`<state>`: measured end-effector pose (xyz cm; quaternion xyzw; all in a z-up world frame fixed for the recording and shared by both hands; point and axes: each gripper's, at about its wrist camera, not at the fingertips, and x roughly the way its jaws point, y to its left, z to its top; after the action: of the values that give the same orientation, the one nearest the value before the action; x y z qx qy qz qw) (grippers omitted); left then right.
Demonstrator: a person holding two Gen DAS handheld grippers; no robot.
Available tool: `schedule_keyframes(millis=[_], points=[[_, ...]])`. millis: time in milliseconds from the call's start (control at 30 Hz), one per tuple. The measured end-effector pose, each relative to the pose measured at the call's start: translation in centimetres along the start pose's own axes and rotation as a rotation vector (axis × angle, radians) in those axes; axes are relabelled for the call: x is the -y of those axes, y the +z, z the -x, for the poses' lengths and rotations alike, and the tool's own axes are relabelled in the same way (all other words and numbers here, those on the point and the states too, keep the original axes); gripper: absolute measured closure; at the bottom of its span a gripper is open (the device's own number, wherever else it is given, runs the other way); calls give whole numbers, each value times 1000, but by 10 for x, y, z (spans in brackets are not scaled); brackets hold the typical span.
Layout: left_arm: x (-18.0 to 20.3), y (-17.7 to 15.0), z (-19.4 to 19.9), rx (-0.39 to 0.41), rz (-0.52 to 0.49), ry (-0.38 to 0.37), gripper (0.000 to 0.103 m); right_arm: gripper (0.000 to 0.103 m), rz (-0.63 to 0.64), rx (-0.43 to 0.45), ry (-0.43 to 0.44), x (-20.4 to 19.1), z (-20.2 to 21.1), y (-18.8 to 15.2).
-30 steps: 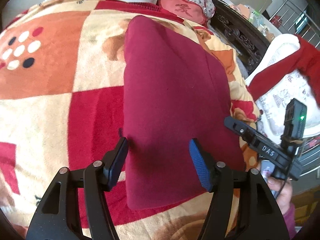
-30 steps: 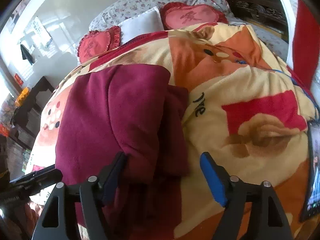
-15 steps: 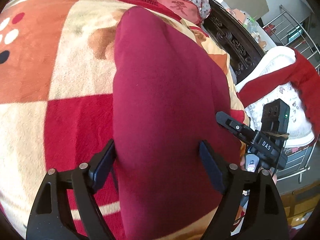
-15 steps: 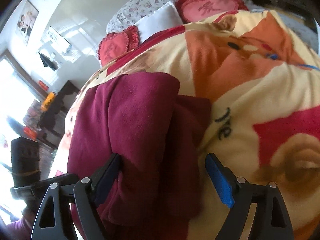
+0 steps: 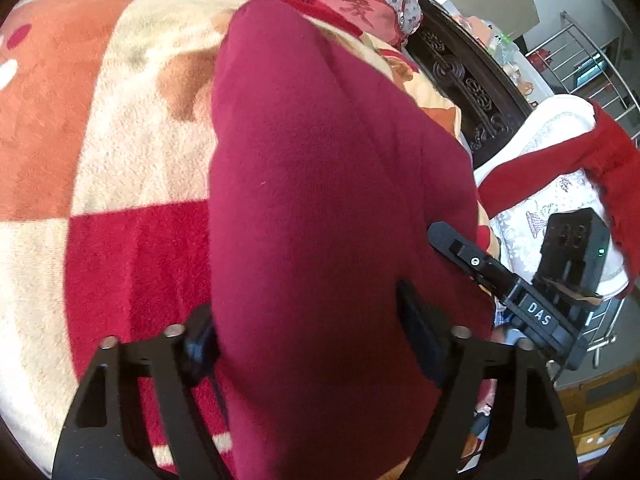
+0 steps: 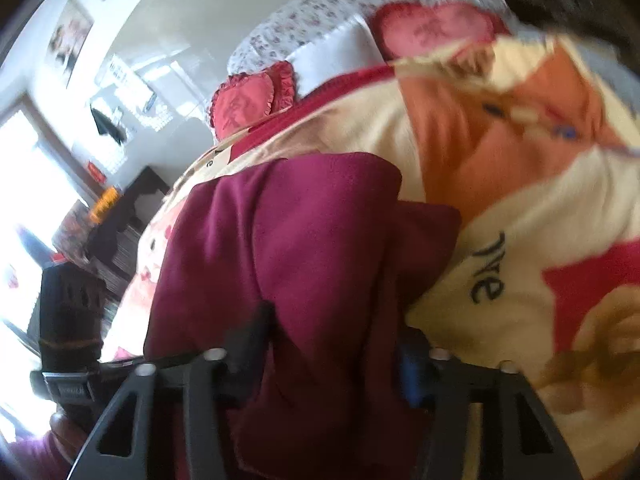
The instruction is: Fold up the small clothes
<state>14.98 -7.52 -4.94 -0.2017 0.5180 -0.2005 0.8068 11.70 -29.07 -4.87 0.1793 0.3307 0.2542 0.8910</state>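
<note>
A folded maroon fleece garment [image 5: 320,200] lies on a patterned blanket [image 5: 100,140] on a bed. My left gripper [image 5: 308,344] straddles the garment's near end, its jaws wide apart with cloth bulging between them. The garment also shows in the right wrist view [image 6: 304,248], where my right gripper [image 6: 332,344] straddles its near end in the same way, jaws apart. The right gripper's body shows in the left wrist view [image 5: 520,296] at the garment's right edge. The fingertips are partly hidden by cloth in both views.
Red heart-shaped cushions [image 6: 252,100] and a white pillow [image 6: 340,48] lie at the head of the bed. A dark carved wooden bed frame [image 5: 472,80] runs along the right side. A red-and-white cloth [image 5: 560,152] hangs beyond it.
Both grippers have pushed forward onto the garment's near end, so the cloth now fills the space between each pair of jaws. The right view has tilted and blurred.
</note>
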Motion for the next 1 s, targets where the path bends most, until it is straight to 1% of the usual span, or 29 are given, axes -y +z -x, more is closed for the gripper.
schedule_keyframes(millis=[67, 100, 167, 267, 333, 433, 500, 600, 633, 667, 700, 733, 767, 800, 833, 867, 967, 1000], points=[[4, -1, 14, 15, 0, -34, 44, 61, 2, 11, 16, -8, 11, 3], [5, -2, 22, 18, 3, -54, 45, 64, -6, 16, 38, -11, 16, 5], [12, -4, 40, 25, -2, -79, 45, 66, -11, 16, 92, -24, 26, 9], [20, -11, 70, 43, -22, -80, 45, 66, 50, -1, 106, -55, 38, 7], [18, -17, 91, 53, -16, -79, 45, 66, 79, -15, 121, -76, 43, 2], [5, -27, 119, 66, -1, -73, 45, 66, 77, -26, 168, -94, 52, -9], [-7, -42, 134, 68, 8, -55, 45, 66, 72, -40, 204, -106, 52, -17], [-35, -65, 137, 44, 55, -4, 45, 66, 69, -85, 229, -119, 42, -33], [-44, -73, 133, 35, 73, 28, 45, 66, 67, -103, 226, -121, 35, -39], [-56, -79, 126, 19, 92, 75, 45, 66, 81, -119, 196, -122, 25, -45], [-64, -84, 118, -3, 106, 107, 45, 65, 97, -135, 143, -121, 15, -51], [-70, -88, 113, -20, 118, 113, 44, 63, 99, -171, 75, -117, 3, -57], [-75, -92, 111, -24, 132, 105, 42, 57, 88, -210, 16, -111, -6, -63], [-76, -96, 112, -12, 141, 99, 40, 48, 71, -232, -16, -106, -10, -66], [-74, -97, 116, 5, 135, 108, 40, 45, 50, -231, -30, -102, -7, -68], [-69, -98, 121, 25, 112, 135, 38, 45, 47, -211, -39, -101, 0, -67], [-55, -97, 132, 61, 60, 213, 38, 45, 111, -145, -129, -113, 28, -59], [-54, -98, 134, 76, 43, 232, 38, 45, 129, -124, -135, -117, 37, -56]])
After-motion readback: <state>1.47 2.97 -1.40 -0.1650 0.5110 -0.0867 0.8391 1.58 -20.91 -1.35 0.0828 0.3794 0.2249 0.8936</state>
